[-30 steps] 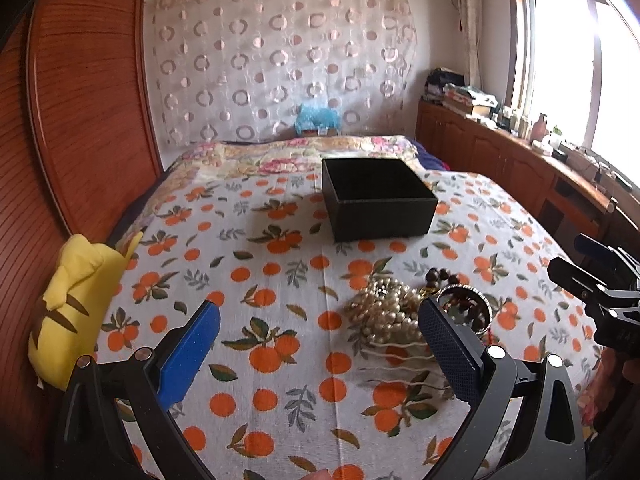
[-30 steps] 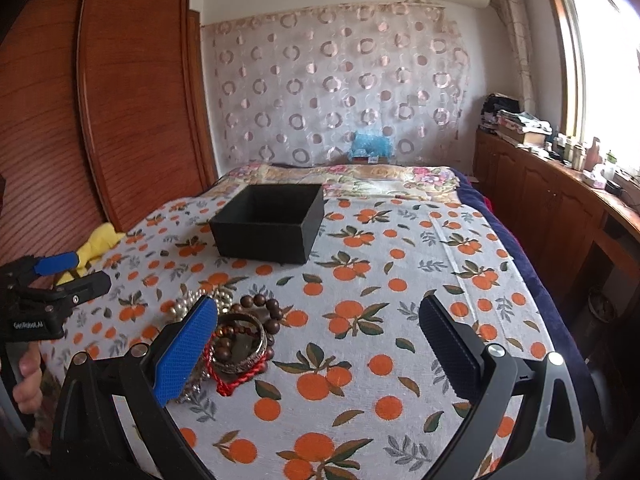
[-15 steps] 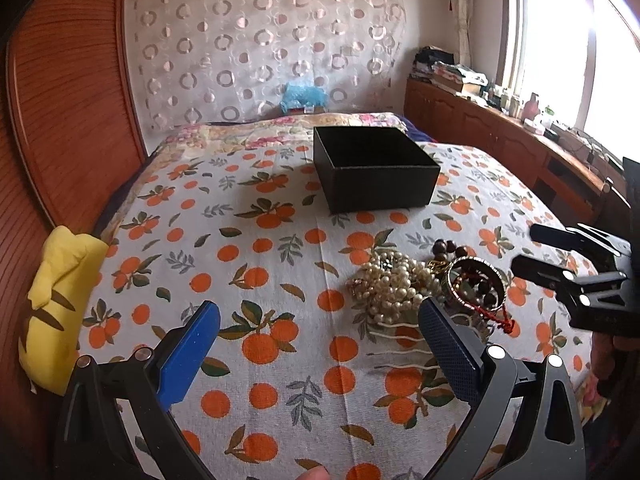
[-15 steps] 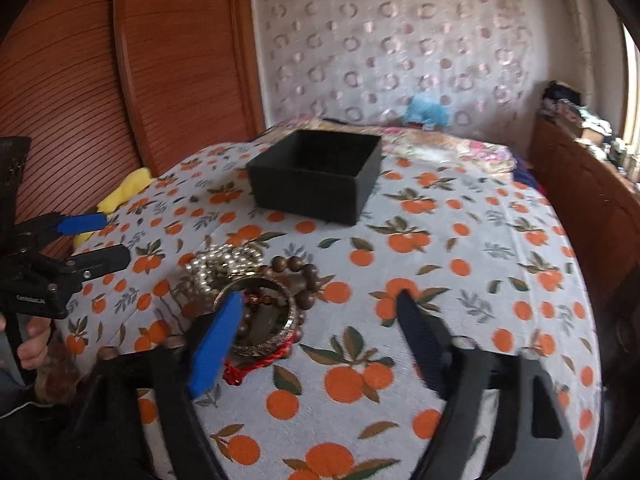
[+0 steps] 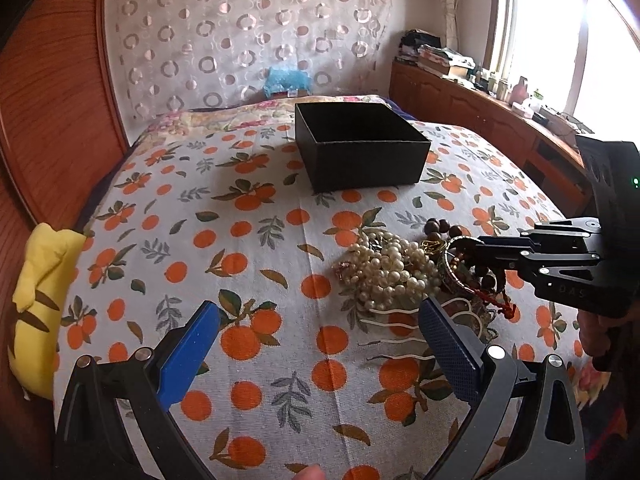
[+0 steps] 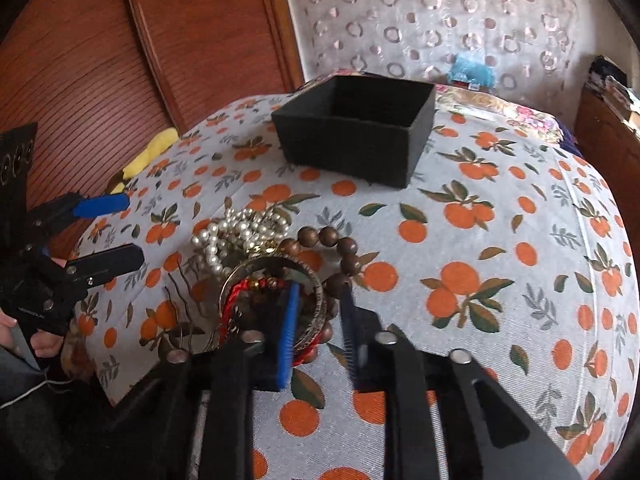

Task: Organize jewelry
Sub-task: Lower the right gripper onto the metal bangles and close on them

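- Bedroom scene: a bed covered with a white cloth (image 5: pixel 256 264) printed with oranges and leaves, wood panelling on one side, a circle-pattern curtain (image 5: pixel 248 36) behind, and a window over a cluttered wooden counter on the other side.
- An open black box (image 5: pixel 360 152) sits on the cloth toward the far end of the bed, and it looks empty from what I can see of the inside.
- The jewelry is all in one tangled pile nearer the camera, well apart from the box: a clump of pearl strands (image 5: pixel 384 268), a brown wooden bead bracelet (image 6: pixel 336 252), a metal bangle (image 6: pixel 316 312) and a red cord bracelet (image 6: pixel 232 300).
- The right gripper (image 6: pixel 316 320) is down in that pile and its jaws have just been closing. They're pinched in narrow now, with the near rim of the bangle plus some of the red cord and beads between the blue pad and the dark one. Looks like it's clamped on the bangle.
- From the left wrist view you see the same thing side-on, its black fingers poking into the ring of the bangle.
- The left gripper (image 5: pixel 320 344) hangs over bare cloth just in front of the pearls, jaws spread wide, nothing between them.
- Something yellow and soft (image 5: pixel 40 280) is wedged at the edge of the bed against the wood.
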`<control>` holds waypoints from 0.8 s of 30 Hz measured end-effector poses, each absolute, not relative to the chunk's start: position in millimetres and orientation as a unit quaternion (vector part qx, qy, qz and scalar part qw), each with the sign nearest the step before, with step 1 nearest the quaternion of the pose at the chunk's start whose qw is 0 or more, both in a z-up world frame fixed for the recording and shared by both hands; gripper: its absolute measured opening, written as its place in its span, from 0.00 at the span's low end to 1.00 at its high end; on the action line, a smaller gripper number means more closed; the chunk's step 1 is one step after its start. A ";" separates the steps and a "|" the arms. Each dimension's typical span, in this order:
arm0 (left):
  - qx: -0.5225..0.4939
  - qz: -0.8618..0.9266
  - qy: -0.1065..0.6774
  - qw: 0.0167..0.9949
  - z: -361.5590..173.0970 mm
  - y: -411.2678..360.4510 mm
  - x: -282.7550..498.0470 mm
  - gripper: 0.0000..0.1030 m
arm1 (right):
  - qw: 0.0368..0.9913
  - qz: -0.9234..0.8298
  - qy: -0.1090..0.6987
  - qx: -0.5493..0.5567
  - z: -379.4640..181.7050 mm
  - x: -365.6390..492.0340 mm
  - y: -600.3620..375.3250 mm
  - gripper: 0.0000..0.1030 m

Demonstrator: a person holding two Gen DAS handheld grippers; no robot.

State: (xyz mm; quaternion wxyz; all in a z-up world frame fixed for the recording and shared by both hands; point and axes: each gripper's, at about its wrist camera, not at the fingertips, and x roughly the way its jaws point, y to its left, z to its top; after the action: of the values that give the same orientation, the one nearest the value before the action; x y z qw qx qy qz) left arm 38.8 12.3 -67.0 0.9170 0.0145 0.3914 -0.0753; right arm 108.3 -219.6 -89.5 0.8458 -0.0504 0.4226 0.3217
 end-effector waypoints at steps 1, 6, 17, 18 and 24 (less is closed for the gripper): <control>0.014 -0.075 0.392 0.917 -67.7 12.4 38.8 0.93 | 0.847 0.321 0.421 -0.054 -88.9 107.3 -219.1 0.12; 0.016 -0.075 0.399 0.914 -71.5 10.3 39.8 0.93 | 0.856 0.318 0.403 -0.053 -82.6 105.5 -224.5 0.07; 0.017 -0.086 0.401 0.912 -75.4 4.9 42.7 0.93 | 0.887 0.284 0.357 -0.069 -56.9 102.3 -242.3 0.07; 0.017 -0.089 0.401 0.911 -75.6 4.0 42.6 0.93 | 0.889 0.279 0.357 -0.069 -56.2 103.0 -245.7 0.07; 0.026 -0.112 0.399 0.910 -75.6 -3.9 53.0 0.93 | 0.893 0.257 0.363 -0.062 -62.1 103.0 -267.6 0.07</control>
State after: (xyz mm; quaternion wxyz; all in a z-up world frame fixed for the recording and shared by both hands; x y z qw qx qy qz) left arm 53.0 -3.9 -75.6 0.9099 0.0256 0.3987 -0.1118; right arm 103.0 -267.6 -62.1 0.8933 -0.0618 0.3635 0.2569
